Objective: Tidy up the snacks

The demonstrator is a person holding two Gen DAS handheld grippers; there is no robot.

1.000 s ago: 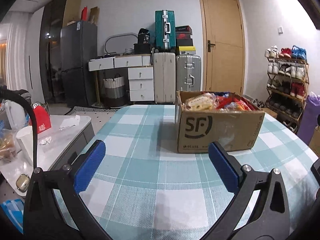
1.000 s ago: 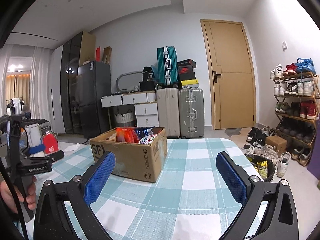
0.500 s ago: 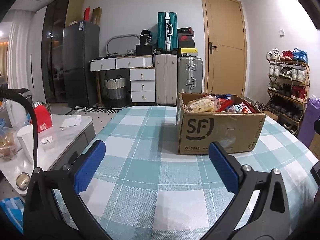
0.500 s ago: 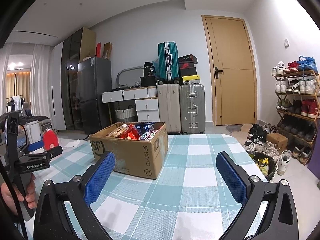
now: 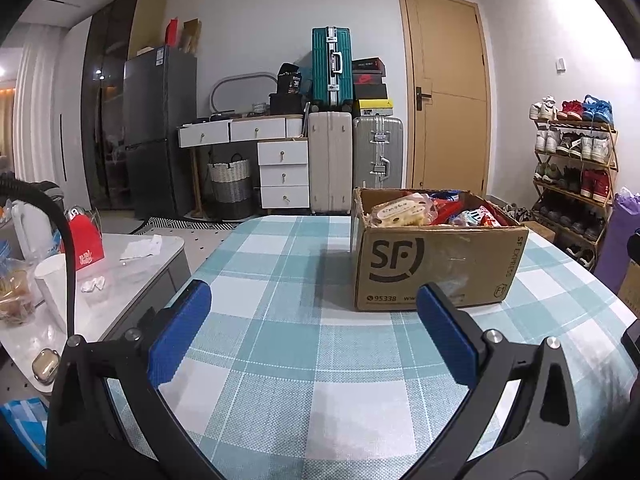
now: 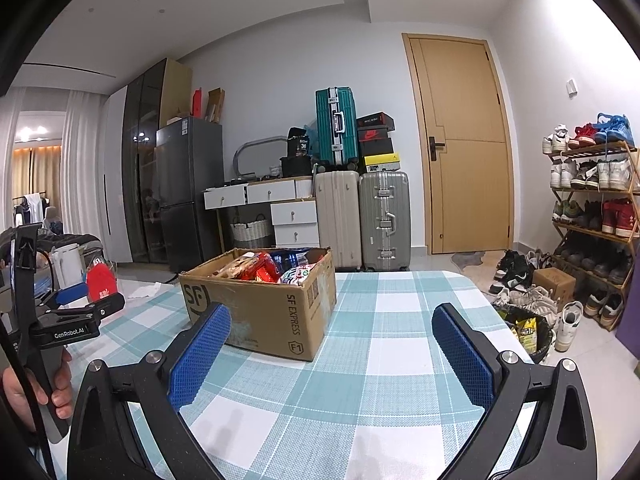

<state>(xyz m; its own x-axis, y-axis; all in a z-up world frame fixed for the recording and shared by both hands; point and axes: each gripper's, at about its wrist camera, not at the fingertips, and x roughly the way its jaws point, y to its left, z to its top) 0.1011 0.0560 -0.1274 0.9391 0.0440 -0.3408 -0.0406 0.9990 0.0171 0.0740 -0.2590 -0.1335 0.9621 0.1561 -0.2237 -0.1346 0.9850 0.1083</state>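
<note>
Both grippers, left (image 5: pixel 312 334) and right (image 6: pixel 330 354), hold jaws wide apart, empty; the snack box (image 5: pixel 436 264) sits on the desk (image 5: pixel 280 344) ahead of them.

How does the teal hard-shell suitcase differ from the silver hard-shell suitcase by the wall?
The teal hard-shell suitcase stands high, on top of the beige suitcase; the silver hard-shell suitcase stands lower, beside that beige one. Shoeboxes are stacked on the silver one; nothing lies on the teal one. Both stand upright.
</note>
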